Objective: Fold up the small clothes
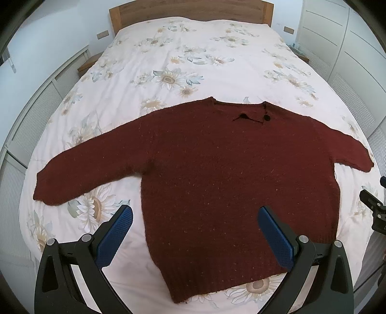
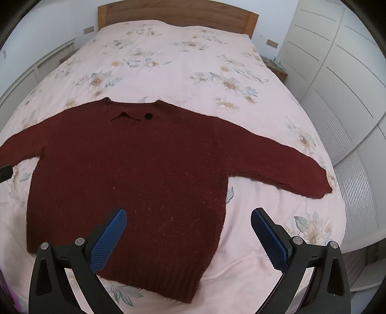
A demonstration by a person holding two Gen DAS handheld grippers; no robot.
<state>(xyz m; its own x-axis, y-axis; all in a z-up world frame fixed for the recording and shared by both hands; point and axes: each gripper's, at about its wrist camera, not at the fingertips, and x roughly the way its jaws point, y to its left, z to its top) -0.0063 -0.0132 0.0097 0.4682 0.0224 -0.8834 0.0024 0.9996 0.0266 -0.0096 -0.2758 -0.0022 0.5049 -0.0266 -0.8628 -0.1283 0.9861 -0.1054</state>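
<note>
A bed (image 1: 193, 60) with a pale floral duvet fills both views, its wooden headboard (image 1: 190, 10) at the far end and white louvred wardrobe doors (image 2: 337, 72) along the right wall. Spread flat on the near half of the duvet lies a dark red knitted sweater (image 1: 217, 181), neck toward the headboard, ribbed hem nearest the cameras, both sleeves stretched out to left and right. A small dark button (image 2: 148, 116) sits at an opening just below the neckline.

The left gripper (image 1: 195, 231) hangs above the near left part of the sweater, released, its blue pads wide apart: the left pad shows over bare duvet just left of the sweater's side edge, the right pad over the knit near the hem. Nothing lies between them.

The right gripper (image 2: 188, 231) hangs above the near right part, also spread wide and holding nothing: its left pad shows over the lower body of the sweater, its right pad over bare duvet to the right of it, below the right sleeve.

Whether either gripper touches the cloth cannot be told
</note>
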